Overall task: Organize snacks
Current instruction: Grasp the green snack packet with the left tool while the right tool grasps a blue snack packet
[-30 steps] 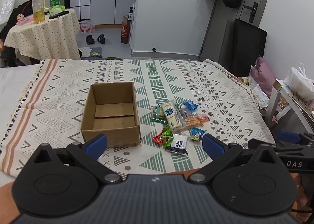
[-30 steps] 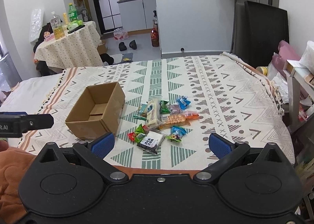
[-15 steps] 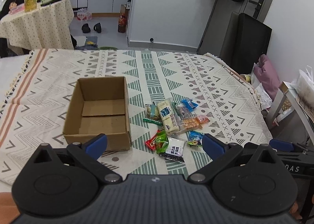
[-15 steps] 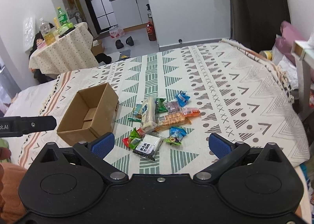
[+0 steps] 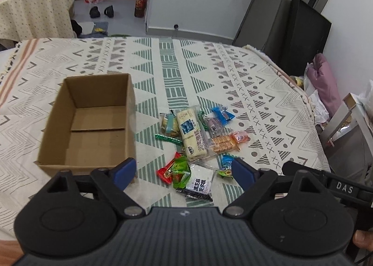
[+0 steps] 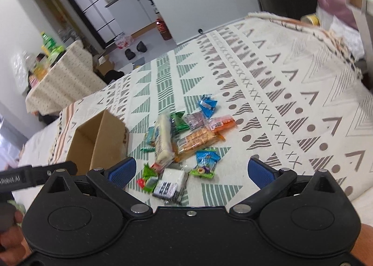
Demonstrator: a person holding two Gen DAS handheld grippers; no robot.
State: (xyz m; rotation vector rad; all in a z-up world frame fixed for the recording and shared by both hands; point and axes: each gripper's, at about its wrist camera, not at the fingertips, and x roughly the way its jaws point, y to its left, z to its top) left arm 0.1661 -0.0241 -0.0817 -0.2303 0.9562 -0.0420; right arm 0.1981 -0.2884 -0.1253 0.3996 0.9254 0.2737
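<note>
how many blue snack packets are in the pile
2 clearly blue: blue packet at the pile's far right edge, and blue-green packet at its near right, beside the black-and-white pack. Overlapping wrappers could hide more.

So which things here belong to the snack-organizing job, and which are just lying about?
Job:
- open brown cardboard box, nothing inside
- pile of wrapped snack packets beside it on the patterned cloth
- left hand-held gripper and right hand-held gripper, both open

Lying about:
- black shoes on the floor
- side table with dotted cloth
- pink bag
</note>
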